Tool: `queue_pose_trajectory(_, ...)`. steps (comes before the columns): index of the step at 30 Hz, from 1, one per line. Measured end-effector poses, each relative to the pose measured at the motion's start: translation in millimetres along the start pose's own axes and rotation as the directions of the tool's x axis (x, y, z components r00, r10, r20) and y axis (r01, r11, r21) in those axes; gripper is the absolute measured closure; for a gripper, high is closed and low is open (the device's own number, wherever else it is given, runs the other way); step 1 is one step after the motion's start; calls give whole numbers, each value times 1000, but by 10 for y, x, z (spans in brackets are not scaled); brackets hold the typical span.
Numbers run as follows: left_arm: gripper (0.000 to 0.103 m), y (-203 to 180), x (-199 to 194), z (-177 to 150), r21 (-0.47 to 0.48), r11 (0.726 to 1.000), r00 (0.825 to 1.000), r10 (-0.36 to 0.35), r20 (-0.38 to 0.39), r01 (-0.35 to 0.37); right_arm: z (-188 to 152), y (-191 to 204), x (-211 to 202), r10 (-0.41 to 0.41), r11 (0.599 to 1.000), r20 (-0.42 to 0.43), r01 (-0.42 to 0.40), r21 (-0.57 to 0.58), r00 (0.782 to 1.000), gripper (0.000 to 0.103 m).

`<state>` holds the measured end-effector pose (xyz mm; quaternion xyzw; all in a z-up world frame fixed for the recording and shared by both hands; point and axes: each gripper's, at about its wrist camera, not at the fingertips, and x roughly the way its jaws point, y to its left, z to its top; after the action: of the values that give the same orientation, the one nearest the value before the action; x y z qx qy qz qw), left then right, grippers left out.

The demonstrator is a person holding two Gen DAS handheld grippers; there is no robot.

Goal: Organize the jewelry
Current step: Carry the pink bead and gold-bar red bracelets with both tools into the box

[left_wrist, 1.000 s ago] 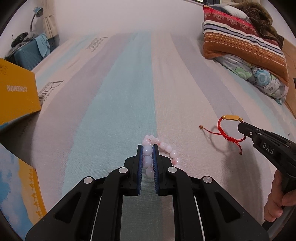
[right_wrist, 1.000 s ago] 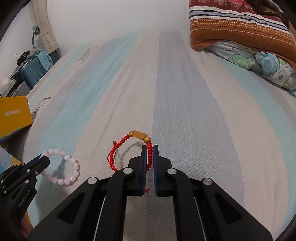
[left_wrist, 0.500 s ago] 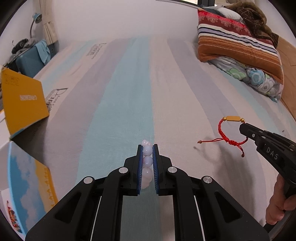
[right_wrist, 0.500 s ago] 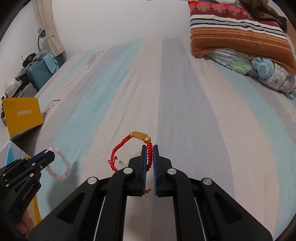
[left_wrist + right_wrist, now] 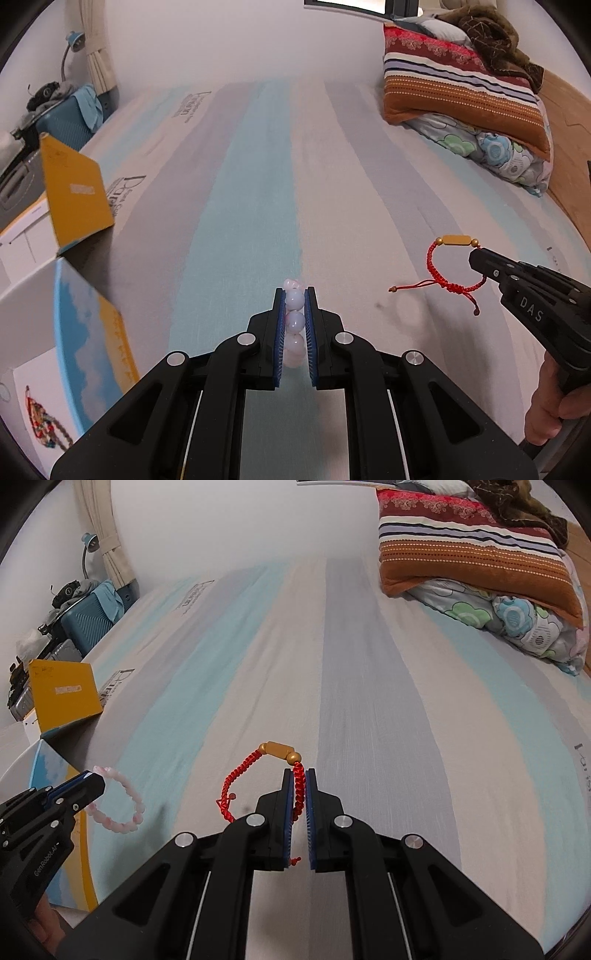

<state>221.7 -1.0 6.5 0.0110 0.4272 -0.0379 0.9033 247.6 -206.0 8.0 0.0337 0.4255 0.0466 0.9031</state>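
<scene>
Grippers clamp one bracelet each above a striped bedsheet (image 5: 258, 166). Left gripper (image 5: 294, 295) pinches a pink bead bracelet (image 5: 294, 321), its round glossy beads lined up along the pads. Right gripper (image 5: 299, 775) pinches a red braided cord bracelet (image 5: 236, 782), gold tube bead pointing away, loop hanging leftward. Beyond, a striped pillow (image 5: 472, 546).

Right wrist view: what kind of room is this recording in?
Most likely a bedroom: a striped bedsheet fills the view, with a folded striped quilt on it and a desk lamp by the curtain.
</scene>
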Motion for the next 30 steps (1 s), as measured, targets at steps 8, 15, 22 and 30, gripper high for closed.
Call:
queue_pose_trajectory(8, 93, 92, -324, -88, 3, 1000, 1000, 14, 18, -14, -85, 197, -284, 10, 1000, 16, -10, -11, 1000, 97)
queue_pose_trajectory(15, 93, 261, -546, -125, -8, 999, 999, 35, 20, -35, -154, 397, -502, 23, 999, 18, -23, -25, 1000, 97)
queue_pose_trajectory(22, 94, 429, -793, -190, -27, 999, 998, 43, 38, -42, -200, 631, -663, 39, 998, 24, -38, -53, 999, 97)
queue_pose_trajectory(30, 93, 706, -1085, -262, -49, 996, 995, 79, 63, -76, -224, 1035, -872, 82, 992, 43, -77, -96, 996, 97)
